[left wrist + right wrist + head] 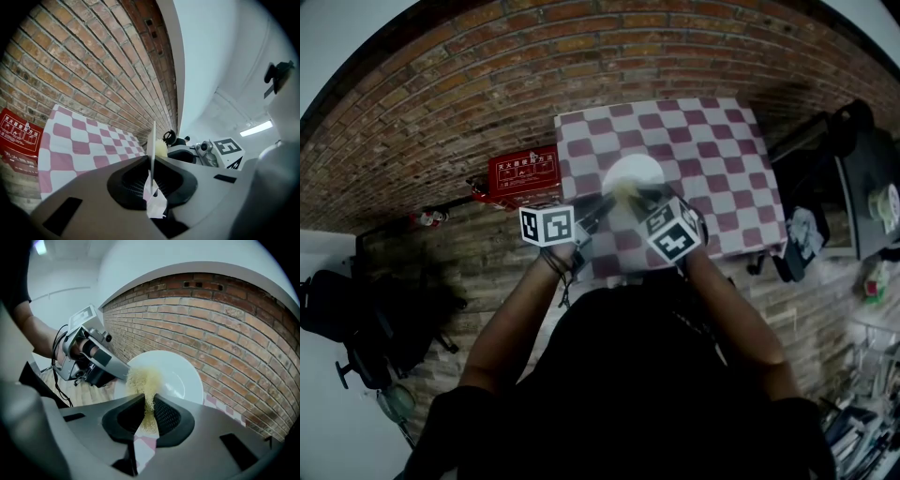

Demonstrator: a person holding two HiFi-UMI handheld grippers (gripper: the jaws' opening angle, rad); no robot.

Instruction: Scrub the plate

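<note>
Scrubbing is in hand: the left tool (151, 177) pinches the white plate (180, 376) by its near rim, over the checked surface (722, 178), while the right tool (149, 411) grips a yellow scourer (142, 380) against its face. Next, I'd judge, sweep toward the far rim; open room all round

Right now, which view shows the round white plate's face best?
Right gripper view: the round white plate faces the camera almost whole, with the yellow fibrous scrubber in front of it. Left gripper view shows only its thin edge, clamped in the jaws. Head view shows it small, its lower part covered.
</note>
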